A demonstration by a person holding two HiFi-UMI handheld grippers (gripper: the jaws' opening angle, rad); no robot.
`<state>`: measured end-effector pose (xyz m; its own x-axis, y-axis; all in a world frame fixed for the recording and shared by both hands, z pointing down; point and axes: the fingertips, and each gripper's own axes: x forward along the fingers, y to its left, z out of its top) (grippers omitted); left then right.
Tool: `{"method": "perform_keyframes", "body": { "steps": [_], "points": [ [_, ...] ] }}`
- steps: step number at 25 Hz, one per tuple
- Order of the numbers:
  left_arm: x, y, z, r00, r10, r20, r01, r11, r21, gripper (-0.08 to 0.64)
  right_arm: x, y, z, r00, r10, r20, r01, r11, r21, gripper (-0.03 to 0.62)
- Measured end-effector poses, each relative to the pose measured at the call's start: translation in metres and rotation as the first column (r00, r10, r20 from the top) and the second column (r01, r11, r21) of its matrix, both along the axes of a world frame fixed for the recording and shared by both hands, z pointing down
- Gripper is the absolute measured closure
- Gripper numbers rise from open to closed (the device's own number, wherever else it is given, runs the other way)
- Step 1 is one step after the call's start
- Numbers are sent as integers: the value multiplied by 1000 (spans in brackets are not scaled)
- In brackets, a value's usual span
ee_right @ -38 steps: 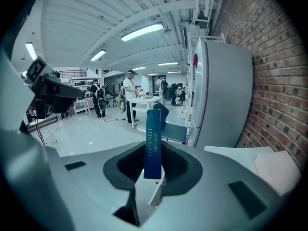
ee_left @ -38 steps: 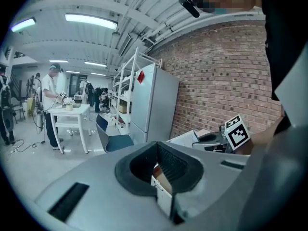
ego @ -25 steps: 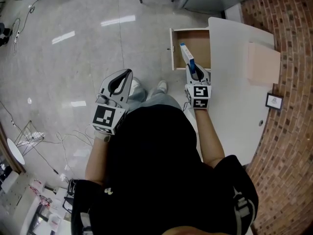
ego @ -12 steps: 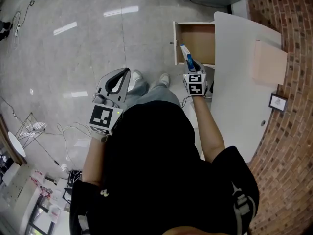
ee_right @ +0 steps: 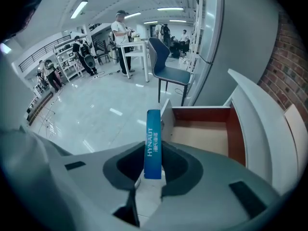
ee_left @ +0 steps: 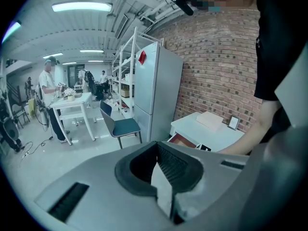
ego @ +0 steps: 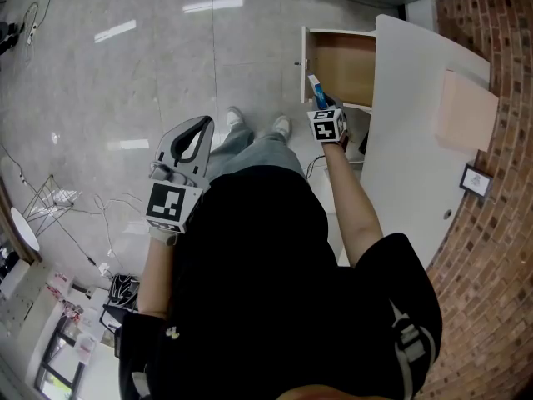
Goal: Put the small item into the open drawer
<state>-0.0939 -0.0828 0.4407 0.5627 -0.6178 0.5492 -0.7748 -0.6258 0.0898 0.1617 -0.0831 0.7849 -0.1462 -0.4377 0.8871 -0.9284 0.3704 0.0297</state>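
Left gripper (ego: 202, 132): clenched on nothing, held off to the side above the floor, well apart from the work.
Right gripper (ego: 321, 107): grasping the blue pack (ee_right: 153, 143) by its lower end, so most of the pack stands up past the jaws.
Blue pack, position: upright at the near corner of the open drawer (ego: 305, 65). In the right gripper view its top shows against the floor, just left of the drawer's front panel (ee_right: 166, 119), not yet over the hollow.
Risk, early release: let go here, the pack would probably strike the front panel or drop outside onto the floor, because it is at the edge and not inside.
Risk, tipping: the low grip leaves a long free end, and a knock on the rim could swing the pack or pull it out of the jaws.
Risk, drawer: a push against the panel might slide the drawer shut.
Floor (ego: 125, 73): pale, glossy, with light glare; loose cables (ego: 62, 215) lie at the far left.
Drawer inside: bare wood, seemingly empty.
Table (ego: 416, 140): white top, with a beige box (ego: 466, 111) and a small picture frame (ego: 478, 182) near the brick wall (ego: 508, 248).
Room: a workshop hall with a blue chair (ee_right: 166, 66), shelving and people (ee_right: 122, 32) standing farther back.
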Motion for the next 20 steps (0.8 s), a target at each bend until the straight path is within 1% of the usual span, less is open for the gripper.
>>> {"method": "perform_keyframes", "body": {
  "steps": [7,13,17,20],
  "points": [
    [-10,6,4,999,-51,9,51,999,-18,557,-1,-2,31,999,-28,-40,26,998,-58,499],
    [-17,10,5,998,-68,18,68,998,-14,557,0,-6,48,996,-57,-70,50,995,-91,499],
    [-22,13,6,995,-94,20,94,995,-29,557,1,-8,57,995,-58,-84,49,993,-106,495],
    [-22,15,7,995,-95,22,95,995,-29,557,2,-11,63,996,-46,-82,36,992,-117,494]
  ]
}}
